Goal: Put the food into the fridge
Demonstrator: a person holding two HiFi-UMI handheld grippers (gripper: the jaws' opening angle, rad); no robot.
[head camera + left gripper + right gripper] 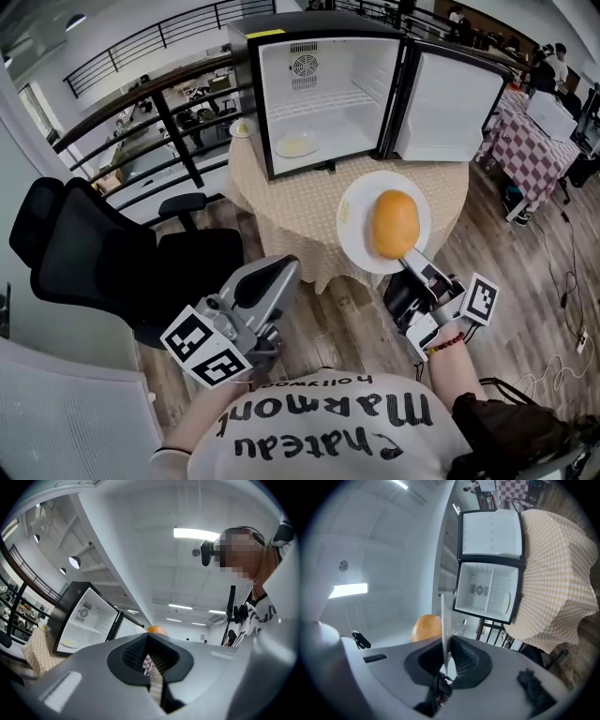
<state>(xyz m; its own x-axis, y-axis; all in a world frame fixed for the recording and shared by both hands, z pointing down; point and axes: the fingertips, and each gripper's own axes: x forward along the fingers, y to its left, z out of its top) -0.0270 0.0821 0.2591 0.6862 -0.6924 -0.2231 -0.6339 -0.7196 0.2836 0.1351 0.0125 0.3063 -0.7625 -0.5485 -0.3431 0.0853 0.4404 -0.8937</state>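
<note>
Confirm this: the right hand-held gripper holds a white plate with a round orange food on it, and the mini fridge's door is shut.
Not quite. The head view shows the door of the mini fridge open, not shut. The right hand-held gripper does hold the white plate with the round orange food on it.

Our right gripper (445, 652) had its jaws pinched on the thin rim of a white plate (442, 616), which we saw edge-on. A round orange food (426, 627) showed left of that rim. Beyond stood the open fridge (485, 590), its door (491, 534) swung wide, beside a checked tablecloth (555, 573).
</note>
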